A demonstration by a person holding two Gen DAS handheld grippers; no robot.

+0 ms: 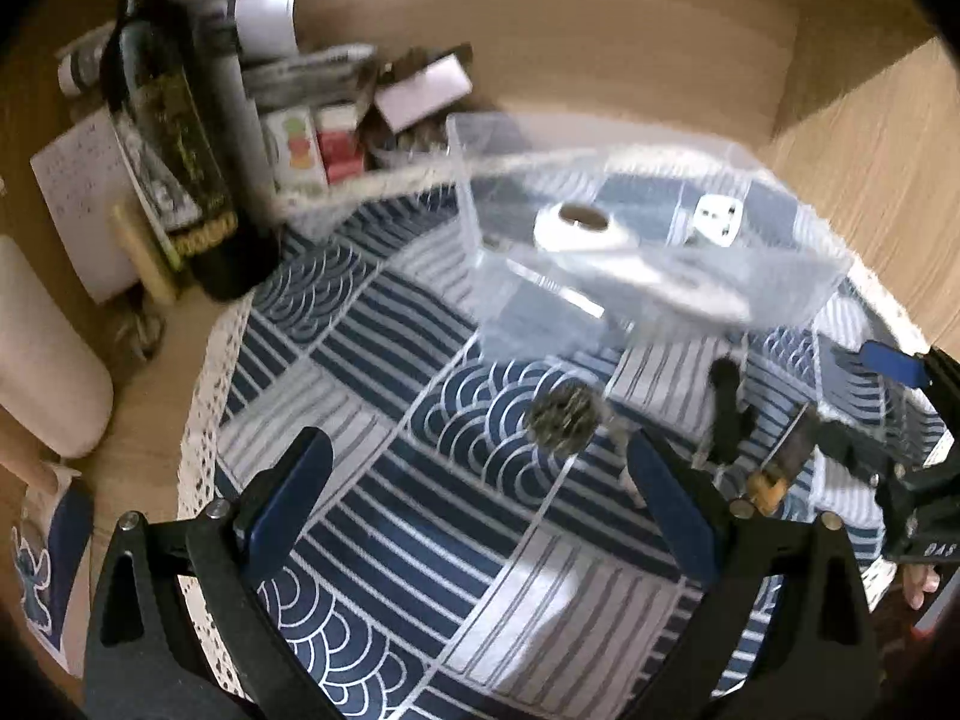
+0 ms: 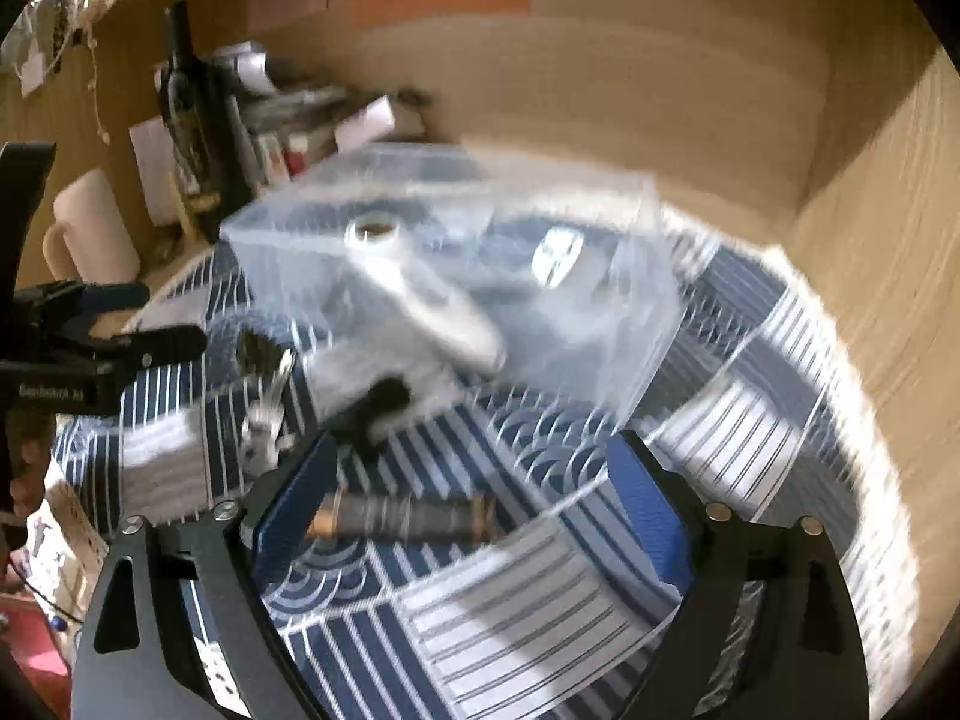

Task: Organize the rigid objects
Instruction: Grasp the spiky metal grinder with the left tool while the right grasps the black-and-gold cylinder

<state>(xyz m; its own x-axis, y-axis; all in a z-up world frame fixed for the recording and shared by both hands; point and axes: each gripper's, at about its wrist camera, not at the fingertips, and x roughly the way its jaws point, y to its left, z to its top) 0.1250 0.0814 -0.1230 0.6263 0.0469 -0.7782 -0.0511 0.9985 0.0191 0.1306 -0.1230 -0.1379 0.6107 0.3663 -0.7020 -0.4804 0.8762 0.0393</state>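
Your desk [image 1: 156,432] carries a blue patterned cloth [image 1: 384,480]. At frame centre, the clear box [image 1: 798,276] holds a white handled tool [image 2: 420,294]. Your left hand-held gripper [image 1: 474,480] stands apart, empty. Your right hand-held gripper [image 2: 474,498] stands apart, straddling a dark spool [image 2: 402,519] at lower centre.

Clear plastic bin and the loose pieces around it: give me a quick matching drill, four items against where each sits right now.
Items:
1. white plug adapter
2. dark cylindrical spool with tan ends
3. dark glass wine bottle
4. fuzzy grey-brown pom-pom

Places:
A. on the patterned cloth, ahead of the left gripper
B. inside the clear plastic bin
C. between the right gripper's open fingers
D. upright beside the cloth, far left

Pairs: 1-B, 2-C, 3-D, 4-A
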